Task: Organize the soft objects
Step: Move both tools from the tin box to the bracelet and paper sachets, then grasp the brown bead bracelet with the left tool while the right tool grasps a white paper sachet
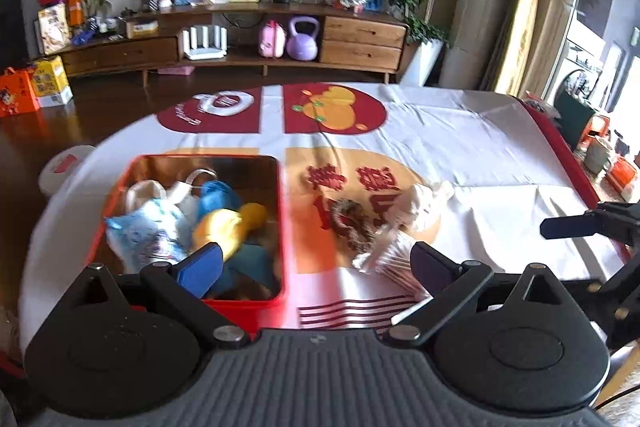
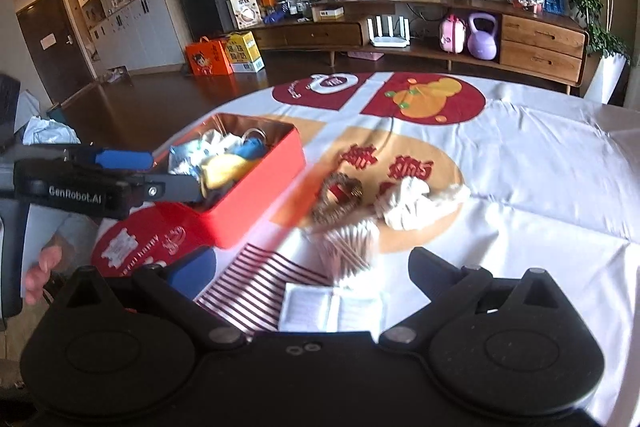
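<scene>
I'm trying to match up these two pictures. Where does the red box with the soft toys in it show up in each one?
Left wrist view: the red box sits lower left, just ahead of the left gripper.
Right wrist view: the red box sits left of centre, behind the other gripper's blue-padded finger.
Shared landmark: the purple kettlebell on the wooden cabinet shelf.

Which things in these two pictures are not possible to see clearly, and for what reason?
- Left wrist view: near part of the red tin contents, hidden behind the left hand-held gripper finger.
- Both views: pleated white item, smeared by motion blur.
- Right wrist view: white packet, partly cut off by the right hand-held gripper body; its print is too small.
</scene>
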A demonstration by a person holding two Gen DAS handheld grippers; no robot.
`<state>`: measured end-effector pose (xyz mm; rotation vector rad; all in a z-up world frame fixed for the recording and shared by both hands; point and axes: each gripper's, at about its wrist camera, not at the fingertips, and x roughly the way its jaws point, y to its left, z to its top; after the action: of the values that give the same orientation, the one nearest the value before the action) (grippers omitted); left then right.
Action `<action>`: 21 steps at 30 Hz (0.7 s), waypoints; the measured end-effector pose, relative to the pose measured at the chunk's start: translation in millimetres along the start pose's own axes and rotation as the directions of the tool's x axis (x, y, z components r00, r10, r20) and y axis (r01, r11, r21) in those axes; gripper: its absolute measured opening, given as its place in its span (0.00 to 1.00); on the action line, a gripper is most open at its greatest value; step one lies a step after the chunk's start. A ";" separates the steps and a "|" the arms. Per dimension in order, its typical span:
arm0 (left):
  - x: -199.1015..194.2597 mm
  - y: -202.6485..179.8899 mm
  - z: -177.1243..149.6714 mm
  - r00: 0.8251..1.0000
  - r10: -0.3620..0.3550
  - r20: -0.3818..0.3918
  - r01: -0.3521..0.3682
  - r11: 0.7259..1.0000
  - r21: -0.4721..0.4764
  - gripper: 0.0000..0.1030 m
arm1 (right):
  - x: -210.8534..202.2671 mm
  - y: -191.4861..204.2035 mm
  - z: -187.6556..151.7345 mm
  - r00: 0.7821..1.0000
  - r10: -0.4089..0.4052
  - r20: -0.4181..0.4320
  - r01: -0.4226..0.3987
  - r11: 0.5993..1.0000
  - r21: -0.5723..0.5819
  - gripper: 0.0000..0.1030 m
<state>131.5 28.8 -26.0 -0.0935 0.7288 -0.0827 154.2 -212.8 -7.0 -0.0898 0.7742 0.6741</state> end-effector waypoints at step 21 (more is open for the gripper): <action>101.0 -61.8 16.8 0.998 0.044 -0.047 -0.040 0.995 0.090 0.98 | 47.9 -20.8 -36.1 0.991 0.021 -0.131 -0.028 0.998 -0.051 0.99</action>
<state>215.1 -42.5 -73.3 0.0086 0.7744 -0.0775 169.1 -215.2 -68.6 -0.1737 0.8841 0.7172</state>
